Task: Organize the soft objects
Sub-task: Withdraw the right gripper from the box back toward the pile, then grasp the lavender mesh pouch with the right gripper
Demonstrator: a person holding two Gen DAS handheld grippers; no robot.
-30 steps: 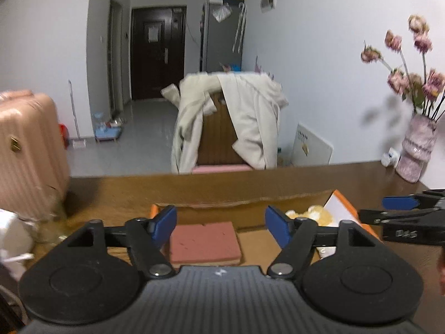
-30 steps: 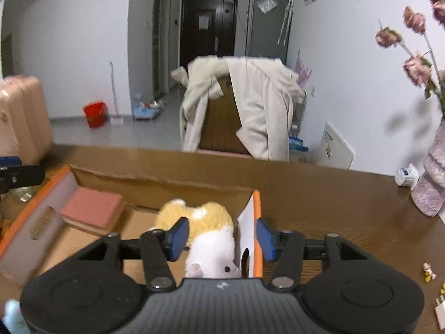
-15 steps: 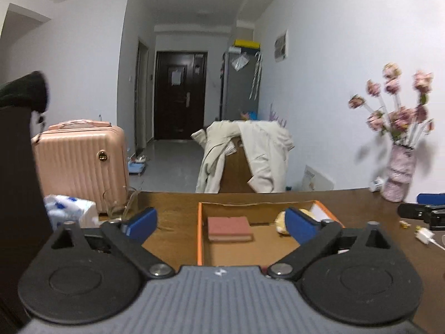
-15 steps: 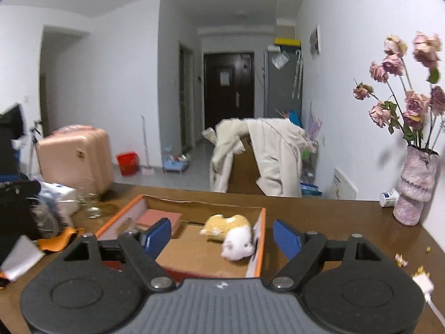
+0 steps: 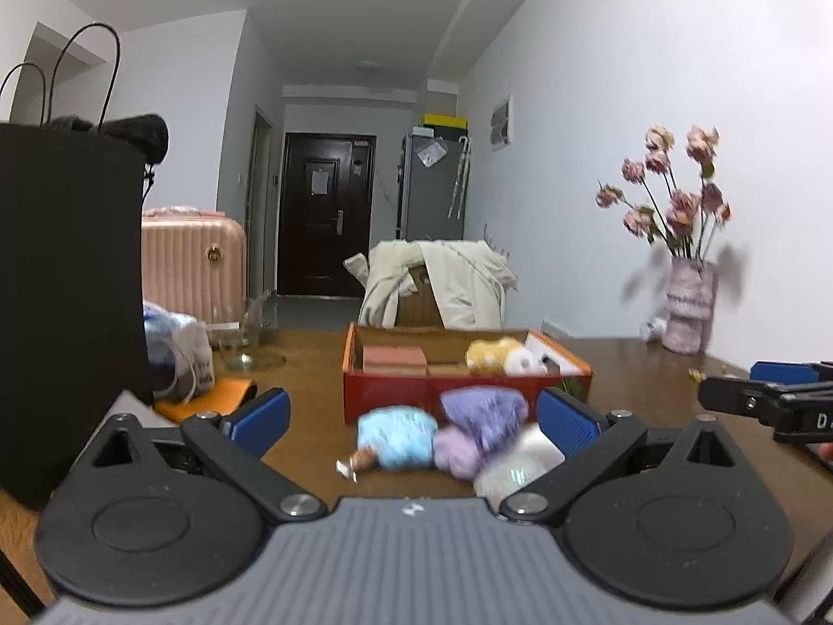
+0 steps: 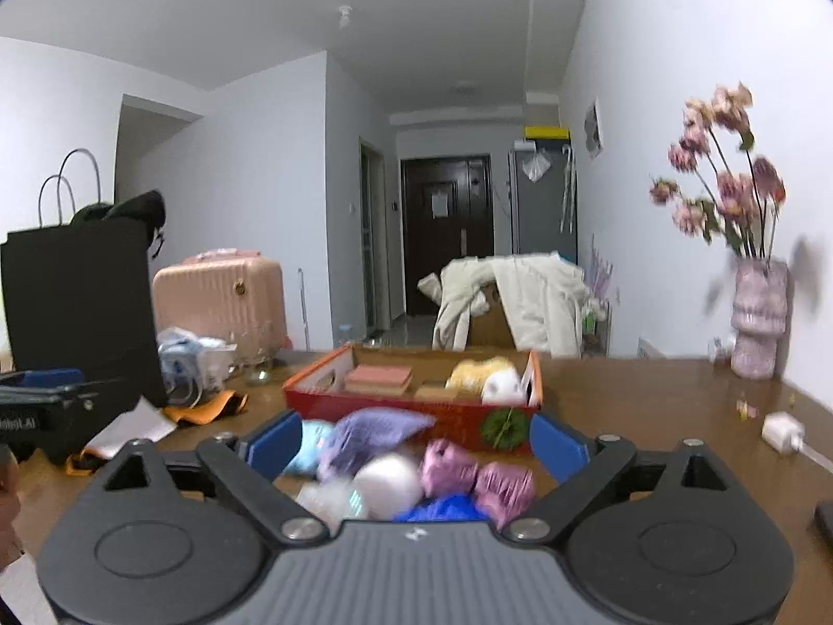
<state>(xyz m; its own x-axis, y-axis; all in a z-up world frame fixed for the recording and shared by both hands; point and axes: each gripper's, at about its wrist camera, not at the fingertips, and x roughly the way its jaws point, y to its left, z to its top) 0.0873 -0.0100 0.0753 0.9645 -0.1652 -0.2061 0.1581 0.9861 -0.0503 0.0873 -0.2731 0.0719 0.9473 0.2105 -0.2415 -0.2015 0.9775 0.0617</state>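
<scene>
Wooden table (image 5: 312, 364), left claw (image 5: 411, 419) level, wide open, right claw (image 6: 416, 440) likewise

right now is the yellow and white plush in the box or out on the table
In the box. The yellow and white plush lies inside the orange box, at its right end, behind the front wall.

Between the L fingers (image 5: 567, 419): a soft pile, blue toy (image 5: 398, 437) and purple toy (image 5: 484, 411), touching each other and blocking the way fwd to the orange box (image 5: 416, 390) just behind. Bare tabletop (image 5: 312, 364) lies fwd-left of the L fingers; black bag (image 5: 67, 286) walls off the far left. Between the R fingers (image 6: 557, 445): white ball (image 6: 388, 479) and pink toys (image 6: 474, 474); open table to their right, charger (image 6: 781, 432) near the edge.
</scene>
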